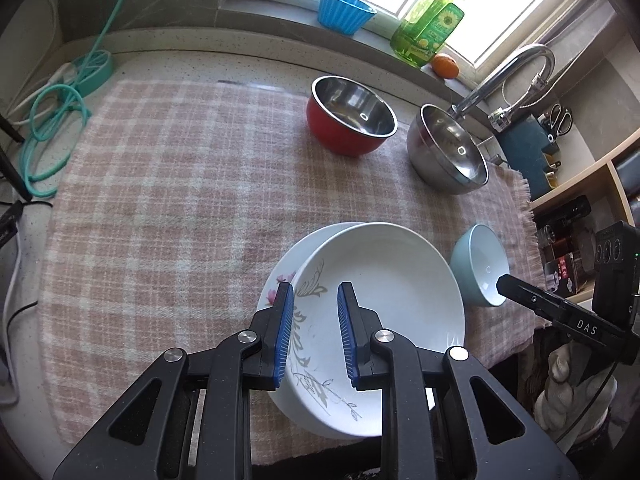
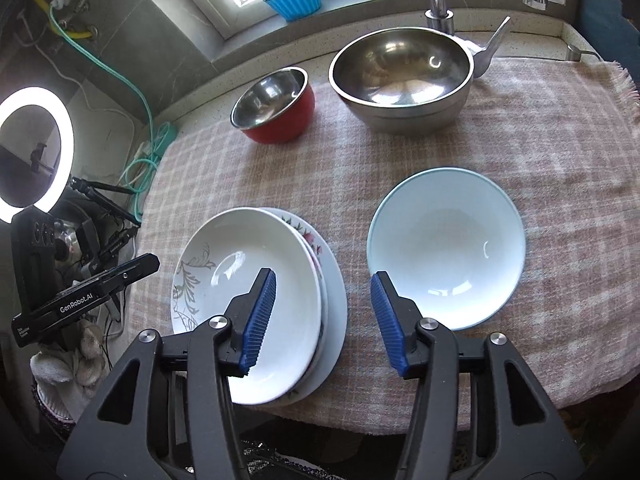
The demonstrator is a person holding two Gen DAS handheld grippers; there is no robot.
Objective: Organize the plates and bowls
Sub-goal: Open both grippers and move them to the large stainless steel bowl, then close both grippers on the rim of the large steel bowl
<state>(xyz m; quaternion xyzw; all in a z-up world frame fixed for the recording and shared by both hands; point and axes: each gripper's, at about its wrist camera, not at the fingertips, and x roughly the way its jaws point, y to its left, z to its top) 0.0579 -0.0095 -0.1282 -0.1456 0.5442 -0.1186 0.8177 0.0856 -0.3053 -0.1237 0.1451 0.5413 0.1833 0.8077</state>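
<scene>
Tongs first: left gripper (image 1: 316, 334) has its blue ribbed pads parted a narrow way, nothing pinched, hanging over the near-left rim of the white shallow plate with the grey vine print (image 1: 384, 320); right gripper (image 2: 323, 322) stands about half wide, empty, straddling the gap between the plate pile and the pale blue ceramic bowl (image 2: 446, 246).

Where the goods are: vine plate sits on the white plate with the pink flower rim (image 2: 316, 240), which sits on a plain white plate (image 2: 338, 300); pile is off-centre, each layer shifted, and it lies close to the near edge of the pink checked cloth (image 1: 160, 200); blue bowl just beside it, apart; red-sided steel bowl (image 1: 352, 116) and large plain steel bowl (image 1: 448, 150) well back, near the chrome tap (image 1: 516, 68).

Risks, my read:
- skewed pile near the edge; a nudge from either pad on the way out could slide the top plate toward the drop;
- glazed rims are slick, ribbed pads grab only a thin lip; a shallow bite on the blue bowl could let it tip;
- cloth can drag with a pushed dish and carry the bowls along.

Hard to tell: near rim of the pile is hidden behind both gripper bodies; whether the plates seat flat or rock I cannot say; counter edge under the cloth not visible; blue bowl partly covered by the right gripper's finger in the left view.
</scene>
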